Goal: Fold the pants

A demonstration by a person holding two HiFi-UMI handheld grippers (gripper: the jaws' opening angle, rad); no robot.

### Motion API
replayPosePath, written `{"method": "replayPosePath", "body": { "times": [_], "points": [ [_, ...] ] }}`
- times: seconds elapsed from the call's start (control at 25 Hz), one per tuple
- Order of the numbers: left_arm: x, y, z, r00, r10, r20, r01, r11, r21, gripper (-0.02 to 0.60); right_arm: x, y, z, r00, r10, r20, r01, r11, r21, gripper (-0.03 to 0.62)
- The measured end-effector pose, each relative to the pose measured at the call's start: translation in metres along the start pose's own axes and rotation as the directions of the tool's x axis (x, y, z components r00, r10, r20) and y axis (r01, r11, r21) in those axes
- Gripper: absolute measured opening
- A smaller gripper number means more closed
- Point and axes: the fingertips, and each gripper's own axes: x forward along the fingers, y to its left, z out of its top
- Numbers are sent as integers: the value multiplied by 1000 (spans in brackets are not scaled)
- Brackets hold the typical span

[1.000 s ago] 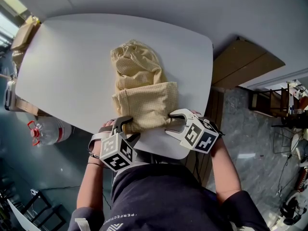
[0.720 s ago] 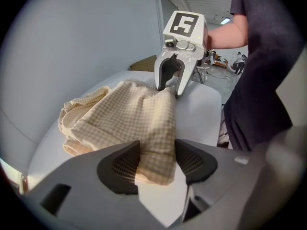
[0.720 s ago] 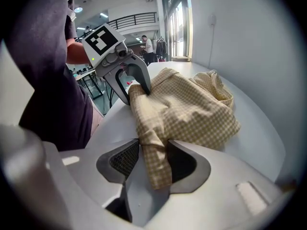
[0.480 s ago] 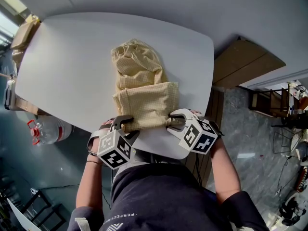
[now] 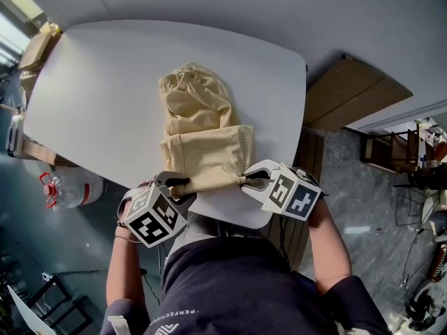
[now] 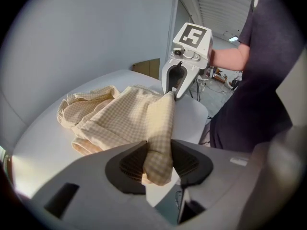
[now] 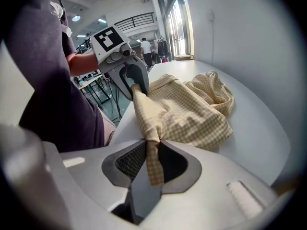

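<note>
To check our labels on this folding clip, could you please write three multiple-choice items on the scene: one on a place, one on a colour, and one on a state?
1. Where on the table do the pants lie?
A. at the far left corner
B. in the middle, reaching the near edge
C. at the far right corner

2. What colour are the pants?
A. dark blue
B. red
C. pale yellow check

3. What is the left tool doing?
A. gripping the pants
B. standing open and empty
C. lying flat on the table

Key:
1 B: the cloth runs from mid-table to the near edge.
2 C: the weave shows a pale yellow check.
3 A: its jaws have just been closing, and cloth is pinched between them.
</note>
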Motion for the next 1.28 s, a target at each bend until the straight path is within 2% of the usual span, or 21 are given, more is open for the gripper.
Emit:
{"method": "replayPosePath", "body": {
  "times": [0.16, 0.32, 0.44, 0.56, 0.72, 0.88, 1.12, 1.28],
  "points": [
    [-17, -28, 4, 999, -51, 18, 51, 999, -7, 144, -20, 28, 2, 996, 83, -19, -83, 997, -2, 75],
    [-38, -50, 13, 998, -53, 26, 54, 998, -24, 144, -42, 47, 8, 993, 117, -32, -118, 993, -24, 70],
    [-54, -57, 22, 999, -30, 32, 31, 999, -36, 144, -57, 51, 17, 994, 108, -26, -110, 992, -63, 67],
    [-70, -52, 33, 997, 10, 77, -8, 999, -31, 144, -70, 43, 32, 998, 66, -12, -67, 993, -94, 67],
    [-87, -25, 43, 992, 50, 118, -44, 998, -51, 146, -80, 17, 60, 1000, -2, 12, 3, 994, -112, 67],
    [-98, 14, 53, 985, 97, 144, -94, 995, -24, 153, -82, -18, 88, 997, -69, 29, 72, 990, -118, 66],
    [-111, 68, 58, 977, 103, 185, -106, 994, 6, 153, -70, -68, 129, 986, -162, 26, 164, 981, -106, 64],
    [-110, 109, 57, 972, 135, 193, -140, 990, 14, 153, -56, -104, 146, 977, -211, 27, 213, 973, -89, 67]
  ]
}}
